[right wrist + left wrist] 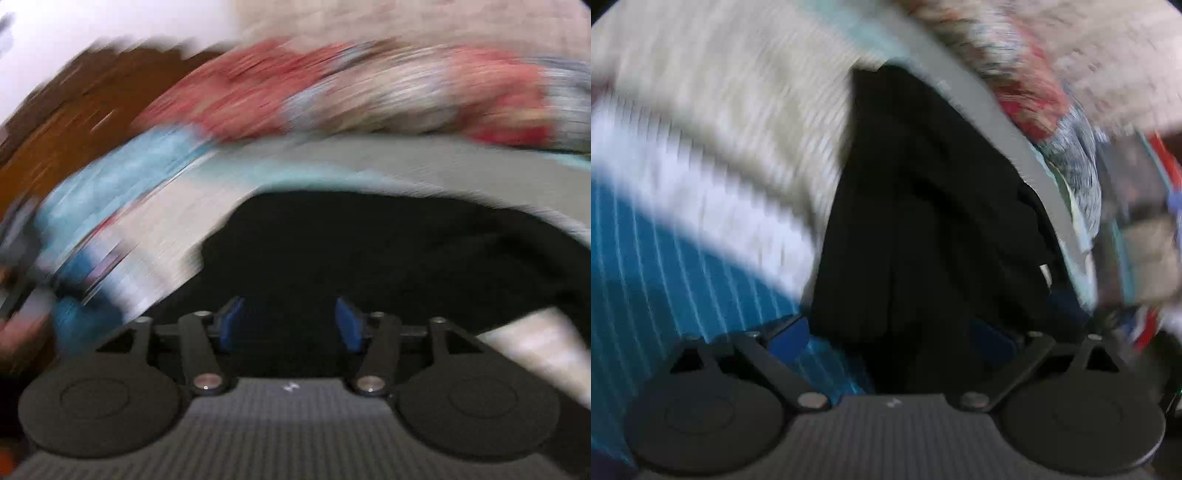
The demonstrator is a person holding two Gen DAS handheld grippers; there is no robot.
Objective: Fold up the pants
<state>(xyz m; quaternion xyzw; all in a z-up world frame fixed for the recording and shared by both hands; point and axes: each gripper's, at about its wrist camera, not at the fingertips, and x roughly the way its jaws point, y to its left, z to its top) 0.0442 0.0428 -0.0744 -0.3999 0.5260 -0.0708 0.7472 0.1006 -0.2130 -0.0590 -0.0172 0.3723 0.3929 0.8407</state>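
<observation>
Pants (pixel 923 221): black fabric, occupying the centre of the left wrist view from the upper middle down to the lower edge, where it runs between the fingers of the left gripper (pixel 892 336). The blue pads (pixel 790 334) stand wide apart; the cloth hides the right-hand pad in part, and whether the pads clamp it cannot be told. A striped bedspread (pixel 683 155), cream, white and blue, fills the left of the frame. A grey band (pixel 1008 125) borders the pants at right, with a red floral cloth (pixel 1034 96) beyond it.

In the right wrist view, the pants (pixel 388 251) fill the centre and lower right. The right gripper (pixel 290 326) is spread open over the dark fabric, blue pads (pixel 231 325) apart, nothing visibly held. Both views are heavily motion-blurred.
</observation>
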